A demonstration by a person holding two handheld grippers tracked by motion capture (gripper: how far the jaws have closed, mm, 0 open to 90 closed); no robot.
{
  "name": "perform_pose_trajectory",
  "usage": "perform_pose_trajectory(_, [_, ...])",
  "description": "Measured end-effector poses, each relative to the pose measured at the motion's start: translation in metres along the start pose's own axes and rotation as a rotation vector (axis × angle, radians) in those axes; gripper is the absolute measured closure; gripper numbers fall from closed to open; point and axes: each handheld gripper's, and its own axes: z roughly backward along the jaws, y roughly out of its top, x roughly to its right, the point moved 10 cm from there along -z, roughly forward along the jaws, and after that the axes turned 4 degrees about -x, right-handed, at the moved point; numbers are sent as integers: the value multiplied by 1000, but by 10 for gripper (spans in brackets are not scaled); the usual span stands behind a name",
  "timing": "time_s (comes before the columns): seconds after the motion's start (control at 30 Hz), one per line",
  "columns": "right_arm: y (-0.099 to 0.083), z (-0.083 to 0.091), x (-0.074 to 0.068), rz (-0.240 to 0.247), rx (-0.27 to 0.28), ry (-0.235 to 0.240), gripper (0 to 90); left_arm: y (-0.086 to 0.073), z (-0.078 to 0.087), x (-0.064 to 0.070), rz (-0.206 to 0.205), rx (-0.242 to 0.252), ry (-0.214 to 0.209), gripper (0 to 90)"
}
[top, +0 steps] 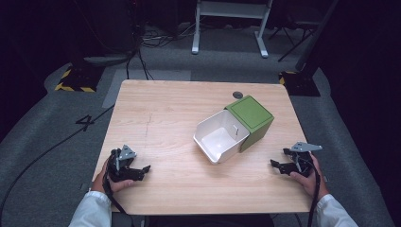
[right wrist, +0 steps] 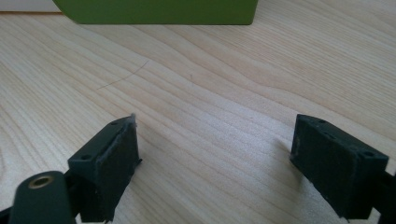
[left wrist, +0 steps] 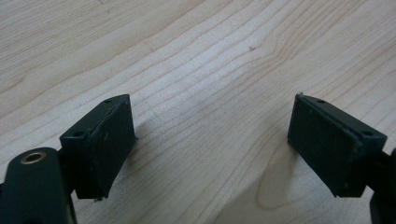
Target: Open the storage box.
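1. Left hand-held gripper (top: 142, 170) lay low on the surface (top: 165, 118), near its front left corner; in the left gripper view its jaws were spread wide, with only bare wood between the flat, matte black pads (left wrist: 109, 144).
2. Right hand-held gripper (top: 279, 164) rested near the front right corner, its jaws also spread and holding nothing.
3. Pale wood with a fine wavy grain made up the surface.
4. A green box (top: 253, 118) with a smooth white drawer (top: 220, 137) pulled out stood right of centre, just beyond the right hand-held gripper.
5. Each hand (top: 113, 182) gripped its tool from behind, the white sleeves (top: 92, 210) coming in from the bottom edge.
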Motion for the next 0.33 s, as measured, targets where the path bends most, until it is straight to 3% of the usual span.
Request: perform_pose_trajectory(0.33, [0,0,0,0,0,0,151,1,-1,0,4,1,3,151])
